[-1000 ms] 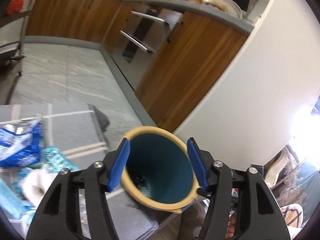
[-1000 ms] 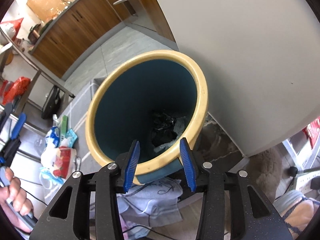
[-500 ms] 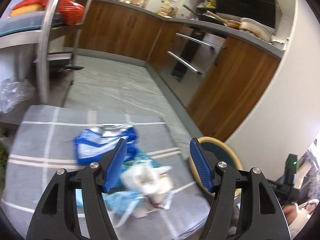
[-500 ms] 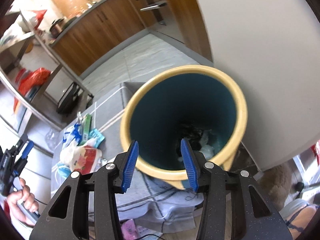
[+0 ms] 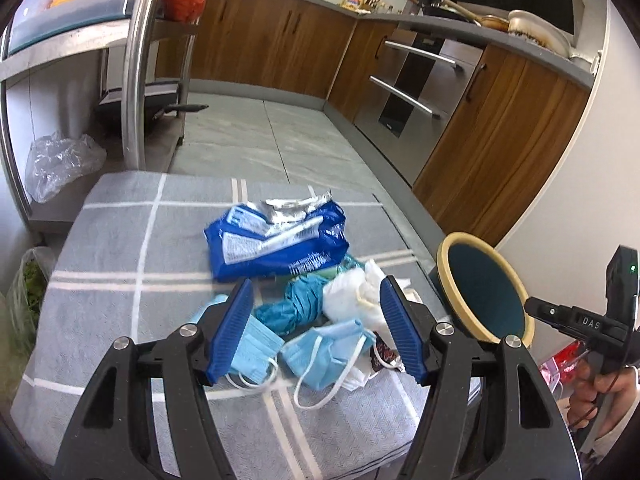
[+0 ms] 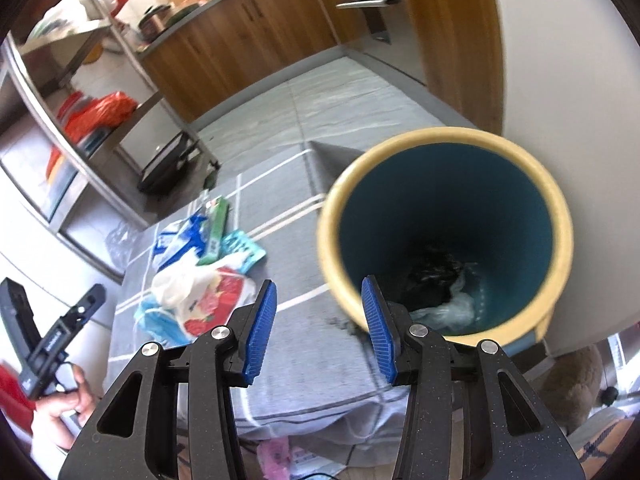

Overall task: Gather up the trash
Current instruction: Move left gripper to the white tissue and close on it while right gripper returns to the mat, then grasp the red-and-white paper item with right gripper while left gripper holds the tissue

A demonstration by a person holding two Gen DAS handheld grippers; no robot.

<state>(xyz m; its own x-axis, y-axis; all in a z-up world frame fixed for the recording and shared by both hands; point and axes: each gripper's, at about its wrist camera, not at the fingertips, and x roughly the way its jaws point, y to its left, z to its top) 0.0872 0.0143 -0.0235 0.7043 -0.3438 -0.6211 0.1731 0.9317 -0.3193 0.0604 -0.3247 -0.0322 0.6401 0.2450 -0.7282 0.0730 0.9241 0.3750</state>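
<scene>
A pile of trash lies on a grey checked cloth [image 5: 120, 280]: a blue foil bag [image 5: 276, 240], a teal crumpled wrapper [image 5: 296, 308], white crumpled plastic [image 5: 352, 296] and two light blue face masks [image 5: 324, 356]. My left gripper [image 5: 316, 332] is open and empty, just above the pile. A yellow-rimmed blue bin [image 6: 448, 232] stands at the cloth's right edge with some trash at its bottom; it also shows in the left wrist view [image 5: 480, 288]. My right gripper [image 6: 320, 324] is open and empty, beside the bin's near rim. The pile shows in the right wrist view [image 6: 200, 280].
A metal shelf rack [image 5: 136, 60] with a red bag stands at the far left. Wooden kitchen cabinets [image 5: 280, 40] and an oven [image 5: 408, 84] line the back. A white wall [image 5: 580, 160] rises behind the bin. A clear plastic bag [image 5: 60, 164] lies on the floor.
My left gripper has swung from over the bin to the left, above the trash pile. My right gripper has drawn back and left from the bin's mouth. Both stayed open.
</scene>
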